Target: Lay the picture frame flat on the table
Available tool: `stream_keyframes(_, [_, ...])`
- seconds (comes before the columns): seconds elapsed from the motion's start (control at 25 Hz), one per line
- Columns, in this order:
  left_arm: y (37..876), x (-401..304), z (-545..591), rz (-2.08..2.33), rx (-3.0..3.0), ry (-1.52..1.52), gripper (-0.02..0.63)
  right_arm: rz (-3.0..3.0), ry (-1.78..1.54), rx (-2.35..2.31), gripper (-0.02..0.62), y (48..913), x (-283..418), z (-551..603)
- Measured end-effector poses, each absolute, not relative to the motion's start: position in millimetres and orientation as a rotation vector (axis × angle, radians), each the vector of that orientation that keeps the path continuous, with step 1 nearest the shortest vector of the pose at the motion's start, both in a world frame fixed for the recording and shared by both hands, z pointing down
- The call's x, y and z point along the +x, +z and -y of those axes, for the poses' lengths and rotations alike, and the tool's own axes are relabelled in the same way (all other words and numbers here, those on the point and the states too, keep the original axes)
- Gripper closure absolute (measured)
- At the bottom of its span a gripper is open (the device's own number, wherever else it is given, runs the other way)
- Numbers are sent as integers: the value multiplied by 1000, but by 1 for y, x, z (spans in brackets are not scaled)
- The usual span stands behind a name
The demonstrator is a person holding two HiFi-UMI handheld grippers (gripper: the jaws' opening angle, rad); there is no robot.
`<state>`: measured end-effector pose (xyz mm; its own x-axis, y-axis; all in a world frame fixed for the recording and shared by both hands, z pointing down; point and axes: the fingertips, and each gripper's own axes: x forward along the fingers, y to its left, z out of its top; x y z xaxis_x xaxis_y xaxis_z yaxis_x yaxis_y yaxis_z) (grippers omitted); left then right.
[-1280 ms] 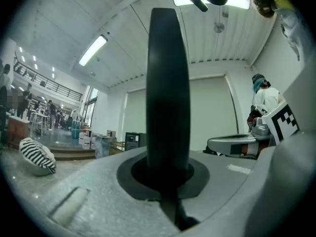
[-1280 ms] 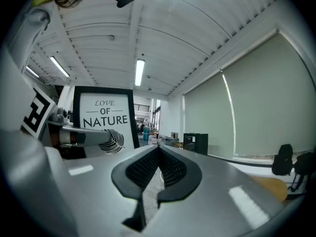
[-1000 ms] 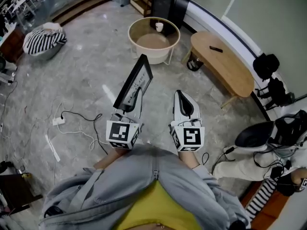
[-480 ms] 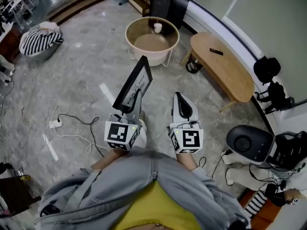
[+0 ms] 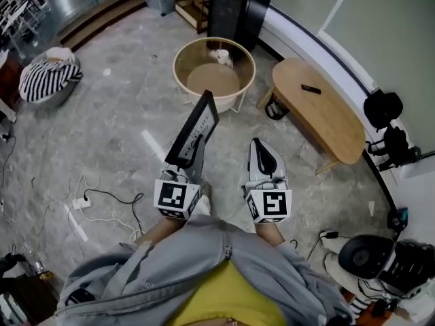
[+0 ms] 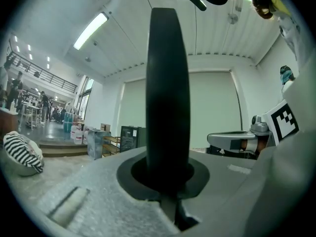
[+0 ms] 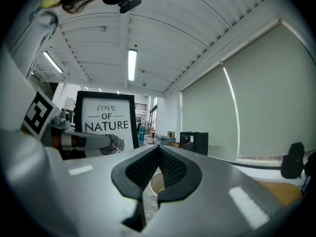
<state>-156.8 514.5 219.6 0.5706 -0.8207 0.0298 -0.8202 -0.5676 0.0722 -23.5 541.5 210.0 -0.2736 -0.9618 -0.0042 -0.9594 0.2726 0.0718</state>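
A: Step?
B: Carrying, I'd say. Left hand-held gripper [image 5: 192,158] clamped on the picture frame [image 5: 195,128] by its bottom edge, frame upright in the air over the floor. Right hand-held gripper [image 5: 259,149] closed, empty
A: Next?
B: Reach a table, tip the frame flat. Round rimmed table [image 5: 176,66] ahead holds just a small white cup [image 5: 221,55]

The left gripper [image 5: 193,151], carrying the picture frame [image 5: 194,126], and the right gripper [image 5: 257,144] are advancing across the floor. The round table [image 5: 253,66] is drawing nearer.
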Motion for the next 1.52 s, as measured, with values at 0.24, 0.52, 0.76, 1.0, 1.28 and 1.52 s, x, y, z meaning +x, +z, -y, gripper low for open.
stream_keyframes(0.24, [221,-160,-435,1394,2712,43,598,2445,-72,1907,594,221,-24,-467])
stream_keyframes(0.52, [233,-177,-374,1411,2698,-8,598,2407,-27,1930,595,231,-21,-417])
stream_keyframes(0.76, [242,-192,-353,1421,2675,-22,598,2391,-12,1955,594,238,-23,-398])
stream_keyframes(1.0, [237,-193,-333,1420,2676,-68,598,2427,-69,1946,594,232,-30,-370])
stream_keyframes(1.28, [261,-179,-272,1414,2673,-89,598,2462,-78,1911,594,249,-22,-299])
stream_keyframes(1.52, [267,-138,-181,1407,2656,-58,598,2483,-26,1856,595,260,13,-200])
